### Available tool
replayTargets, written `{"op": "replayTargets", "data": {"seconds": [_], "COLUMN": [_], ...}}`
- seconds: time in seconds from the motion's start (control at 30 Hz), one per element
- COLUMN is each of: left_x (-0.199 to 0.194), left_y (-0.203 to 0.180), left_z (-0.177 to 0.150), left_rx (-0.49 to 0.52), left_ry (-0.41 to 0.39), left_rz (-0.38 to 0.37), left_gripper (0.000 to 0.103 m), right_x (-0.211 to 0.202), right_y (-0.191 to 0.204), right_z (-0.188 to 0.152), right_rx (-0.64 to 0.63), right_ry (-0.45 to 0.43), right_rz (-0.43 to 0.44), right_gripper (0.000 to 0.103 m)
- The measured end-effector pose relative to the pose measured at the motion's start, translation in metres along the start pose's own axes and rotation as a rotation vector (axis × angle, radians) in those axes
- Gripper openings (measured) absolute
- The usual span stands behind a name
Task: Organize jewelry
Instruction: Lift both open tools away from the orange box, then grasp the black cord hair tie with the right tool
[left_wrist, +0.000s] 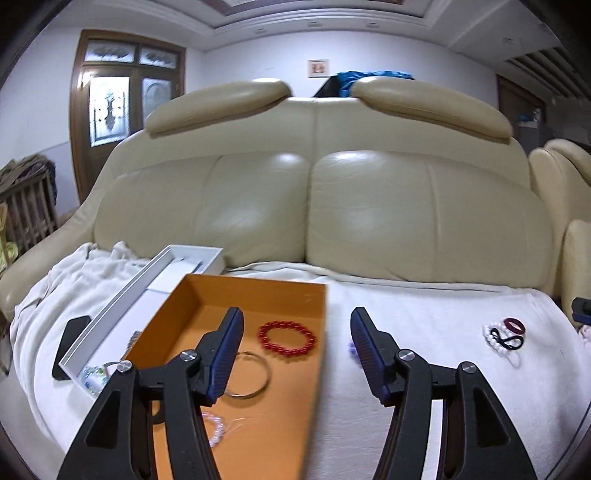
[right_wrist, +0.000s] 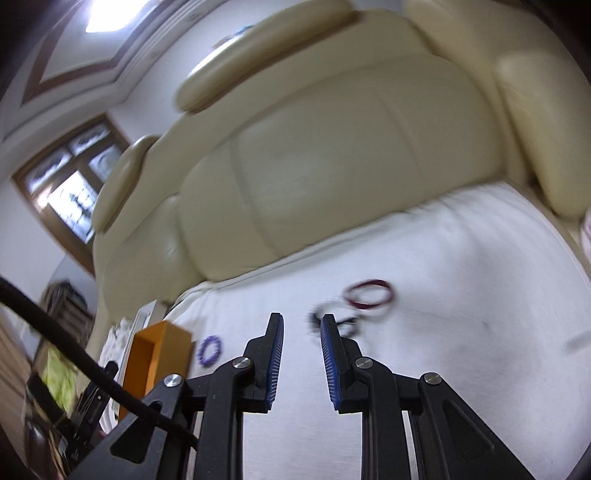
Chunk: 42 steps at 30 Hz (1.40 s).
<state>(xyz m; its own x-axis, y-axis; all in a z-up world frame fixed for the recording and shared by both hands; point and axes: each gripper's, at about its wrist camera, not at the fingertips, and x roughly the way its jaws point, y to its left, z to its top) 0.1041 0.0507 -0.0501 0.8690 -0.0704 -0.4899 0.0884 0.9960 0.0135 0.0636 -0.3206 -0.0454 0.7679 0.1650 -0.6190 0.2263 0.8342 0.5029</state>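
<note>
An orange box (left_wrist: 192, 295) lies on the white cloth. In it are a red bead bracelet (left_wrist: 287, 336), a thin silver bangle (left_wrist: 255, 374) and a pale pink bead bracelet (left_wrist: 218, 428). My left gripper (left_wrist: 297, 321) is open and empty above the box's right edge. A purple bead ring (left_wrist: 351, 348) lies just right of the box, also in the right wrist view (right_wrist: 209, 349). A pile with a dark red ring (left_wrist: 514, 326), white beads and a black band lies far right. My right gripper (right_wrist: 302, 322) is open and empty, near that pile (right_wrist: 367, 294).
A white box (left_wrist: 147, 273) with green-white beads (left_wrist: 94, 374) sits left of the orange box (right_wrist: 155, 354). A black object (left_wrist: 70, 339) lies further left. The cream sofa back (left_wrist: 332, 199) rises behind. A white cloth (left_wrist: 443, 317) covers the seat.
</note>
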Motion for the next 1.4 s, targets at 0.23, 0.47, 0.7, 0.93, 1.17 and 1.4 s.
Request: {"op": "replayTargets", "data": {"seconds": [0.23, 0.47, 0.7, 0.93, 1.17, 1.4], "left_x": [0.01, 0.019, 0.04, 0.052, 0.061, 0.061], "left_y": [-0.038, -0.069, -0.087, -0.106, -0.11, -0.113], "left_z": [-0.003, -0.009, -0.013, -0.017, -0.017, -0.017], "left_rx": [0.044, 0.05, 0.026, 0.045, 0.035, 0.059], "left_ry": [0.034, 0.084, 0.147, 0.179, 0.197, 0.197], "left_rz": [-0.03, -0.114, -0.129, -0.151, -0.165, -0.158], "left_gripper": [0.062, 0.062, 0.062, 0.062, 0.062, 0.062], "right_x": [0.013, 0.04, 0.075, 0.099, 0.106, 0.114], "right_y": [-0.034, -0.052, -0.061, -0.086, -0.082, -0.074], "right_z": [-0.004, 0.0, 0.001, 0.01, 0.009, -0.001], "right_rx": [0.08, 0.145, 0.204, 0.34, 0.353, 0.368], "right_ry": [0.038, 0.095, 0.155, 0.156, 0.185, 0.253], "right_rz": [0.026, 0.061, 0.052, 0.043, 0.056, 0.116], "right_gripper": [0.025, 0.028, 0.037, 0.037, 0.037, 0.037]}}
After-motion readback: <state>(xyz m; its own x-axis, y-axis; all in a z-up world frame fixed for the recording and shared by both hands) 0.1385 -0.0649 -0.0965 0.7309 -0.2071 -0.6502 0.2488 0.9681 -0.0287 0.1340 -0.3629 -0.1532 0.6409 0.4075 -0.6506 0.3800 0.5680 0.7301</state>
